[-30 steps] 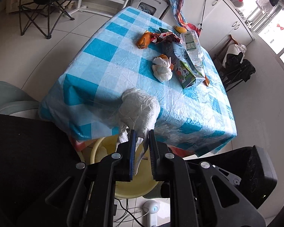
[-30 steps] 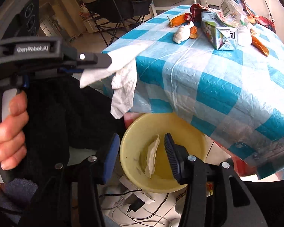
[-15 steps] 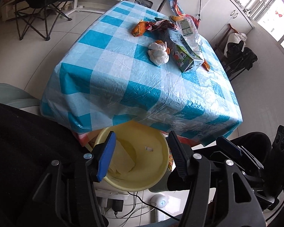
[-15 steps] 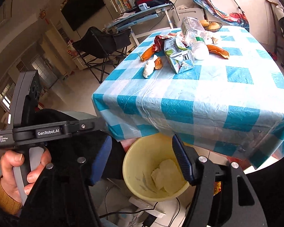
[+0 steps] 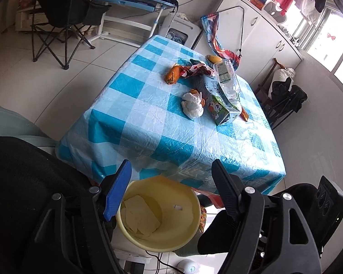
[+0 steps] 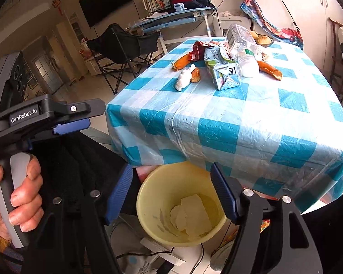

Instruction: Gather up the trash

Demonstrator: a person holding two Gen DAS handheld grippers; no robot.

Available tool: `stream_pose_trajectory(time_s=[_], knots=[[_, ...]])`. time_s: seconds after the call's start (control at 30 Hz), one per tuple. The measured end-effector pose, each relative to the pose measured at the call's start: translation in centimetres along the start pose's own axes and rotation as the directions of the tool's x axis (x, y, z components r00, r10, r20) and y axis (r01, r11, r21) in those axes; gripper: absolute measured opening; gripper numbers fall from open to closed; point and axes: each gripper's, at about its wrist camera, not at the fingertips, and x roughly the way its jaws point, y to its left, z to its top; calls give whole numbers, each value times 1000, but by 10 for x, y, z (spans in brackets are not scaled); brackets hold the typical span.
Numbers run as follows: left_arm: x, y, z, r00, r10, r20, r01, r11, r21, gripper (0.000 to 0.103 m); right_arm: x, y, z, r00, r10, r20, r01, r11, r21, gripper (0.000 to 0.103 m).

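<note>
Table [image 5: 148,123], blue-checked cloth, mid-frame; trash pile [image 5: 208,91] at its upper right. Yellow bin [image 5: 159,212] with tissues [image 5: 139,217] at bottom centre. Left gripper [image 5: 171,187] and right gripper [image 6: 171,191] just opened wide, empty. Folding chair [image 5: 64,11] upper left.

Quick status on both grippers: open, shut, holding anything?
Left gripper: open, jaws just opened, empty, above the yellow plastic bin.
Right gripper: open, jaws just widened, empty, over the same bin.

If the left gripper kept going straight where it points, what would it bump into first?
Probably the round yellow plastic bin below the table edge, or the white tissues inside. The left gripper is open and empty; depth is uncertain.
</note>
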Motion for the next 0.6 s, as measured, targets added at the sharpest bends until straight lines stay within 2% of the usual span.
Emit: stream_pose_trajectory(time_s=[0.2,0.37,0.6], knots=[[-10,-10,1,996,45,78,-49,997,55,77,6,6,-3,1000,-16,-18,16,999,-36,69],[-8,-14,0,995,57,77,-64,994,85,78,7,5,-4,1000,-23,-21,22,999,-34,71],[-6,-13,0,996,63,68,-69,995,76,78,8,5,-5,999,-28,-28,27,999,-34,72]])
